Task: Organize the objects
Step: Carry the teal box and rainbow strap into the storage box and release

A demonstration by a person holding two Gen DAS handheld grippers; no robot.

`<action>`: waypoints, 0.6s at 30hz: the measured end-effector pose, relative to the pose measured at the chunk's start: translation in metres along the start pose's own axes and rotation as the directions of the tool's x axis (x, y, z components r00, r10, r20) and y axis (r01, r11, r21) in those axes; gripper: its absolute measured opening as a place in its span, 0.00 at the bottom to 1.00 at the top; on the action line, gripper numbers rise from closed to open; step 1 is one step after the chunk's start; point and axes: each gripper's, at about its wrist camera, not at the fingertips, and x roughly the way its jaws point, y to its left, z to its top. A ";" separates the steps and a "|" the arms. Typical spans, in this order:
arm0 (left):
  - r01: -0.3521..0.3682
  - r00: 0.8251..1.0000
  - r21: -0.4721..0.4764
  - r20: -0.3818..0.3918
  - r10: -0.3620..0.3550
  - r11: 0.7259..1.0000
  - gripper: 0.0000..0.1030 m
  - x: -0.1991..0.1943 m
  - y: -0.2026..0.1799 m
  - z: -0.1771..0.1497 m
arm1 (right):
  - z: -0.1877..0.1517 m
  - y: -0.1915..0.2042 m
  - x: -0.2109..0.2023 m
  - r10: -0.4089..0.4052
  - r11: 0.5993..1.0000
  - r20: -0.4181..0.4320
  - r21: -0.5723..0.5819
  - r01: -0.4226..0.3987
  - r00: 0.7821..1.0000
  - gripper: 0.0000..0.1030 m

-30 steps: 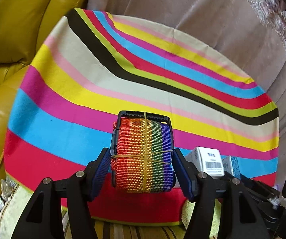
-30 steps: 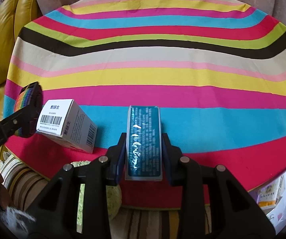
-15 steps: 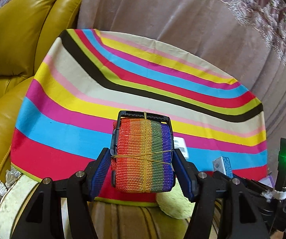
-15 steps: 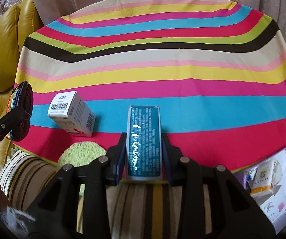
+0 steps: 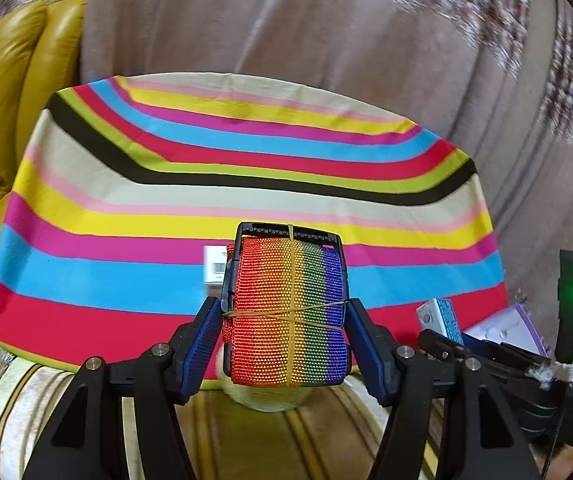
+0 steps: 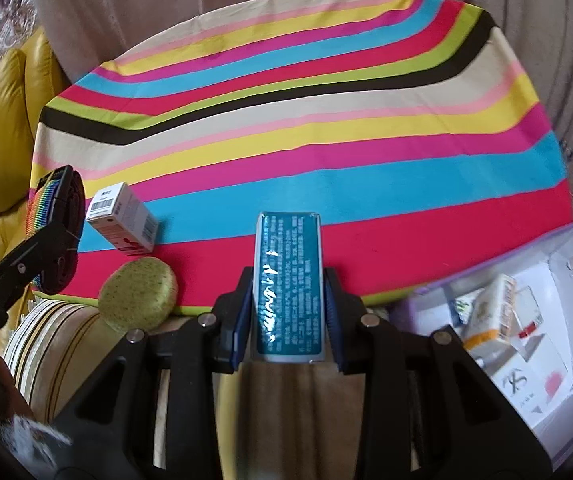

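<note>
left gripper: jaws part-way apart, both blue pads pressed against the sides of a rolled rainbow strap. the roll stands upright between the fingers, is bound by a thin yellow rubber band, and has a black buckle at the end farthest from the gripper. the strap is held clear of the surface.

right gripper: jaws drawn in narrow, clamped on a teal box with white print. the box lies lengthwise along the fingers, its far end projecting past the fingertips — lifted off the striped tablecloth.

ahead of both grippers lies the round table under the tablecloth. ahead and to the left of the right gripper, a white barcode box rests on the cloth, tilted; nearer, just left of the right fingers, a green round sponge sits at the cloth's near edge, overhanging it. in the left wrist view the sponge shows only partly, below the strap.

to the right of the right gripper, below the table edge, an open purple-rimmed box holds several small cartons — their labels are too small to read.
</note>
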 end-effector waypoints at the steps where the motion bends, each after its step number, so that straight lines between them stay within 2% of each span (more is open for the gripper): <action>1: 0.010 1.000 0.014 -0.006 -0.010 1.000 0.61 0.002 -0.007 0.000 | -0.001 -0.003 -0.002 -0.003 1.000 0.001 0.006 0.003 1.000 0.36; 9: 0.098 0.994 0.100 -0.064 -0.092 0.990 0.61 0.015 -0.055 -0.006 | -0.015 -0.046 -0.023 -0.032 0.996 0.005 0.084 0.031 0.999 0.36; 18: 0.217 0.971 0.205 -0.149 -0.188 0.954 0.61 0.031 -0.117 -0.018 | -0.033 -0.105 -0.045 -0.122 0.976 -0.002 0.180 0.120 0.993 0.36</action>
